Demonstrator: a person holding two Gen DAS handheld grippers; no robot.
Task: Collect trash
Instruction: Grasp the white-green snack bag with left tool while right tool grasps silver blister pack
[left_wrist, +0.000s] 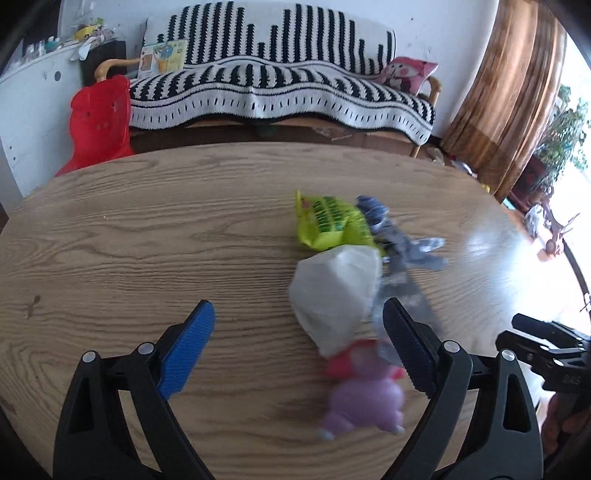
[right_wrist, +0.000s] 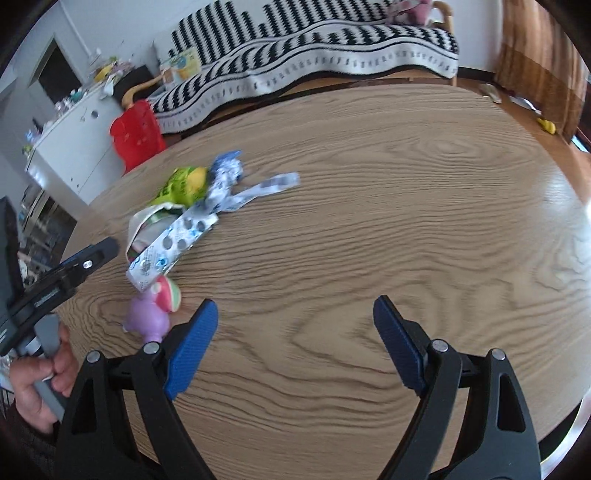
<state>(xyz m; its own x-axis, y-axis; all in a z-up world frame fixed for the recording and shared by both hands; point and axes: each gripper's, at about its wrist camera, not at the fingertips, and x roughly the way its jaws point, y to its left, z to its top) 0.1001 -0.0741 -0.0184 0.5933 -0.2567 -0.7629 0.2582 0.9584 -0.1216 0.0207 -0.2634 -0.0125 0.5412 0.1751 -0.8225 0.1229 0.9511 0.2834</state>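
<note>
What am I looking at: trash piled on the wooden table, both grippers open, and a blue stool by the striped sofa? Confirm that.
One thing is off: the stool by the striped sofa is red, not blue, as the left wrist view shows. The rest holds: the trash pile lies on the wooden table, and the left gripper and right gripper both have their fingers spread open.

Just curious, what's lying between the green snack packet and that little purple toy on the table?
In the right wrist view, a crumpled white wrapper and a silver blister strip lie between the green packet and the purple toy.
</note>
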